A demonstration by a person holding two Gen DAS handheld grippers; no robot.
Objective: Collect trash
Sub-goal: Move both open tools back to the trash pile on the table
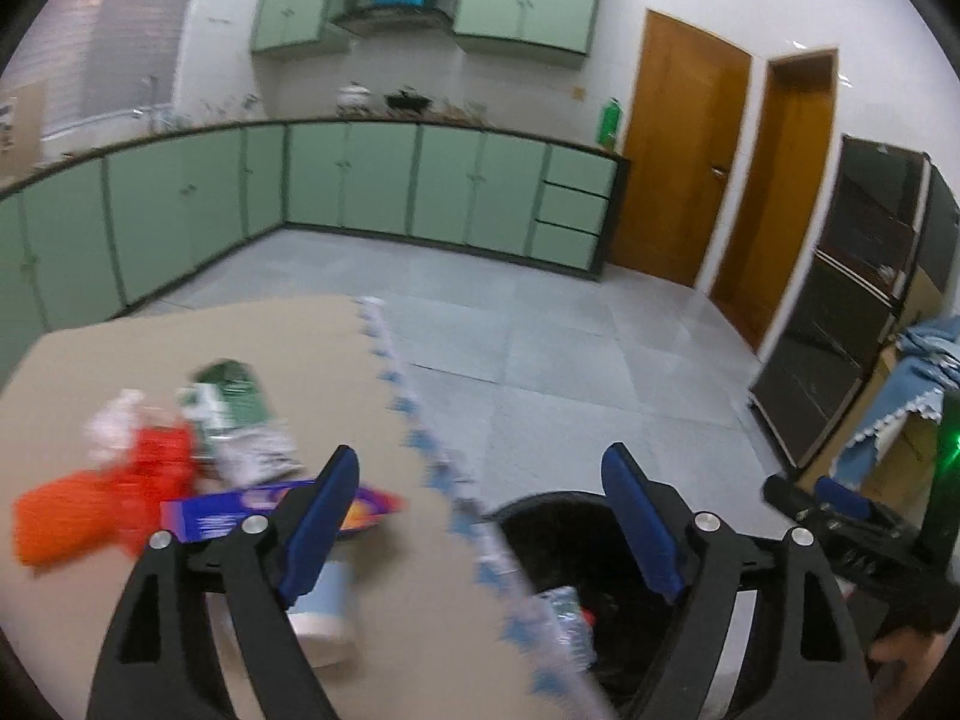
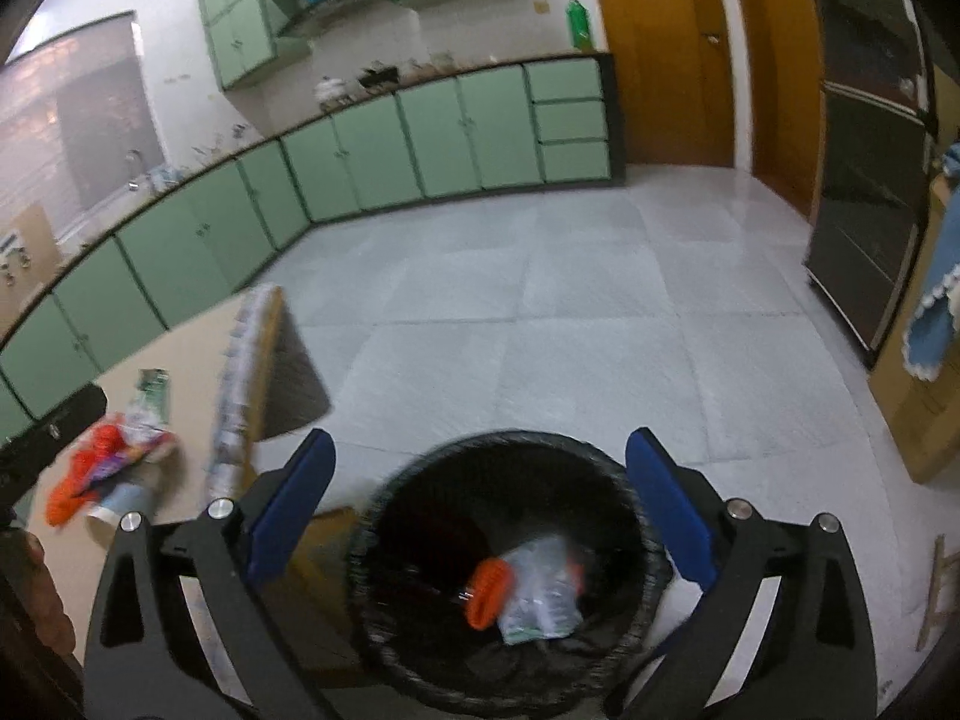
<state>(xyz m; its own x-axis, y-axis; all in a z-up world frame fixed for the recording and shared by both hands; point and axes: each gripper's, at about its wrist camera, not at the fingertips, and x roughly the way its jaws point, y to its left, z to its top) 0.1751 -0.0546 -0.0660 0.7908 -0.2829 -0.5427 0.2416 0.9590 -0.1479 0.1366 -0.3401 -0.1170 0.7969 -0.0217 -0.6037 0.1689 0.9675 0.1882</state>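
Observation:
My left gripper (image 1: pixel 480 474) is open and empty, above the table's right edge. Trash lies on the beige table (image 1: pixel 150 336): an orange wrapper (image 1: pixel 78 516), a purple packet (image 1: pixel 240 510), a green-white packet (image 1: pixel 231 396), a white crumpled wrapper (image 1: pixel 111 423) and a tipped paper cup (image 1: pixel 321 612). My right gripper (image 2: pixel 480 462) is open and empty, above the black bin (image 2: pixel 510 576). In the bin lie a clear packet (image 2: pixel 540 594) and an orange piece (image 2: pixel 489 591). The bin (image 1: pixel 570 540) also shows beside the table in the left wrist view.
Green cabinets (image 1: pixel 360 180) line the far wall. Wooden doors (image 1: pixel 678 144) and a dark glass cabinet (image 1: pixel 852 300) stand at the right. A blue cloth (image 1: pixel 912 384) hangs over a box. Grey tiled floor (image 2: pixel 600 312) lies beyond the bin.

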